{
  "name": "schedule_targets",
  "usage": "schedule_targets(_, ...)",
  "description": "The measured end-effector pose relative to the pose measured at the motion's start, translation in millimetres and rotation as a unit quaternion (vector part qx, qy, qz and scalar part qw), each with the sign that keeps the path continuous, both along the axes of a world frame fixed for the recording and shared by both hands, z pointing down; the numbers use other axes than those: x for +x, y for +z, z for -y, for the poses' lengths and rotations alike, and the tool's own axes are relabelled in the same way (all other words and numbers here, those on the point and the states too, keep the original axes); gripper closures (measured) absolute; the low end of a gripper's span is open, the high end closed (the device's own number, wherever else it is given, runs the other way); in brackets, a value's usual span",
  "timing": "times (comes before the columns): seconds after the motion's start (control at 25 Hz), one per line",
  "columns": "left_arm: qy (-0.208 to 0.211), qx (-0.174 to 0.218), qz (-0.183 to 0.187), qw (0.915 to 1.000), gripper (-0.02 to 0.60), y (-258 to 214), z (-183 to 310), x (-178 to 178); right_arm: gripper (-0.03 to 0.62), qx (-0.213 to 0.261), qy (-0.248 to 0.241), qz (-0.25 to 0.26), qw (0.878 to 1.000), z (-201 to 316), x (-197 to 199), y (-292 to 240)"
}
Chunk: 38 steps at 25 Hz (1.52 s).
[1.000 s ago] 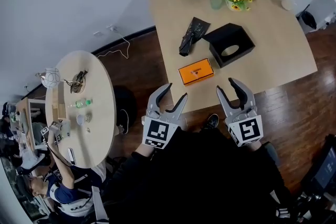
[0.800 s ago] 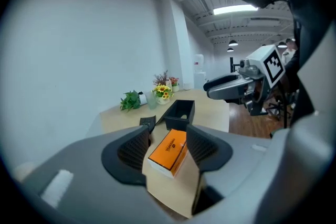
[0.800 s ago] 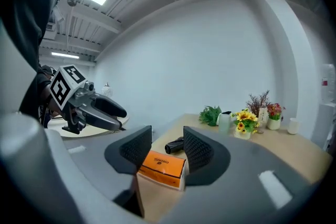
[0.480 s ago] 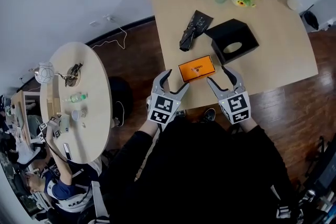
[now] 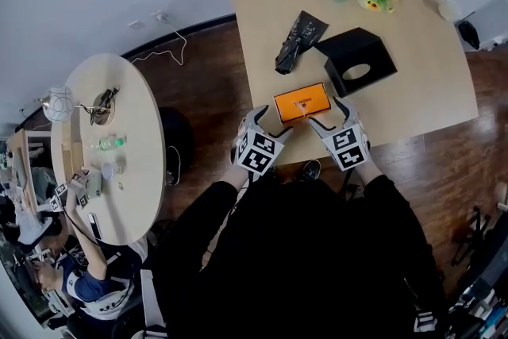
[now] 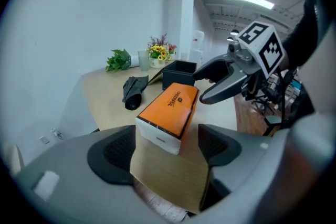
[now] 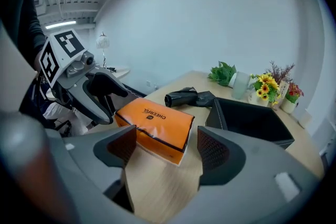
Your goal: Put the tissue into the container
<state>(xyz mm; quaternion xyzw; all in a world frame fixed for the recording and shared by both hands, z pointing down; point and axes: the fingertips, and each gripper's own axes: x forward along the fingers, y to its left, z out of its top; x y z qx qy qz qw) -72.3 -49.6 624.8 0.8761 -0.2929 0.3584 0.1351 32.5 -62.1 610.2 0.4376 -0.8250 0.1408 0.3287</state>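
The head view looks steeply down from high above, with the rectangular wooden table (image 5: pixel 429 67) in the upper right of the frame and a round table (image 5: pixel 143 139) at left. The left gripper view sits low at the rectangular table's near edge, very close to the orange tissue pack (image 6: pixel 170 107), facing along the tabletop. The right gripper view sits equally low and close, angled towards the white wall. All three share the pack, the black container (image 7: pixel 247 123), the folded umbrella (image 6: pixel 134 92) and the sunflowers (image 7: pixel 265 84).

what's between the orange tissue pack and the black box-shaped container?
Only bare light wooden tabletop; the orange tissue pack and black box-shaped container sit apart, per the head view.
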Motion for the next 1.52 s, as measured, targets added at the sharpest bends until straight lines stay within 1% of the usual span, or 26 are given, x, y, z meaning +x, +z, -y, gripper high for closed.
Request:
schedule_targets(0.12, 0.004, -0.015, 0.017, 0.9997, 0.222, 17.3, -3.3, 6.2, 0.207, -0.015, -0.005, -0.02, 1.0, 0.1, -1.5, 15.5)
schedule_targets(0.24, -0.015, -0.029, 0.02, 0.9993, 0.222, 28.2, -2.1, 6.7, 0.189, -0.021, -0.005, -0.027, 0.999, 0.6, -0.4, 21.9)
schedule_targets(0.36, -0.035, -0.022, 0.019, 0.999, 0.222, 29.5, 2.8, 2.5, 0.189, -0.022, 0.006, -0.022, 0.999, 2.9, 4.4, 26.5)
schedule_targets(0.48, -0.042, -0.018, 0.016, 0.9988, 0.222, 30.0, 4.5, 1.1, 0.189, -0.026, 0.014, -0.018, 0.999, 4.1, 9.2, 31.7)
schedule_targets(0.6, -0.047, -0.022, 0.008, 0.9986, 0.224, 33.3, 5.0, 1.6, 0.191, -0.038, 0.014, -0.009, 0.999, 3.6, 9.5, 37.8)
schedule_targets(0.68, -0.045, -0.022, 0.001, 0.9987, 0.224, 34.0, 4.7, 3.4, 0.229, -0.042, 0.009, -0.001, 0.999, 2.6, 6.9, 39.5)
schedule_targets(0.8, -0.035, -0.006, -0.018, 0.9992, 0.231, 27.9, 5.3, 9.8, 0.289, -0.035, -0.003, 0.003, 0.999, 1.3, 0.9, 38.4)
schedule_targets(0.88, -0.032, 0.005, -0.03, 0.999, 0.276, 23.2, 6.2, 12.7, 0.29, -0.029, -0.002, 0.004, 1.0, 2.1, -0.5, 38.7)
schedule_targets(0.96, -0.037, 0.009, -0.032, 0.9988, 0.319, 23.6, 7.3, 13.1, 0.292, -0.028, 0.003, 0.007, 1.0, 2.1, 0.2, 39.9)
schedule_targets(1.08, -0.036, 0.009, -0.027, 0.9989, 0.334, 25.0, 8.1, 11.4, 0.303, -0.033, 0.009, 0.009, 0.999, 0.9, 0.2, 41.3)
schedule_targets(1.32, -0.03, 0.009, -0.028, 0.9991, 0.341, 23.3, 8.5, 11.3, 0.318, -0.04, 0.011, 0.007, 0.999, -0.7, 0.7, 38.8)
schedule_targets(1.52, -0.021, -0.003, -0.024, 0.9995, 0.344, 23.9, 4.8, 8.8, 0.332, -0.046, 0.015, 0.007, 0.999, -6.1, -0.5, 36.5)
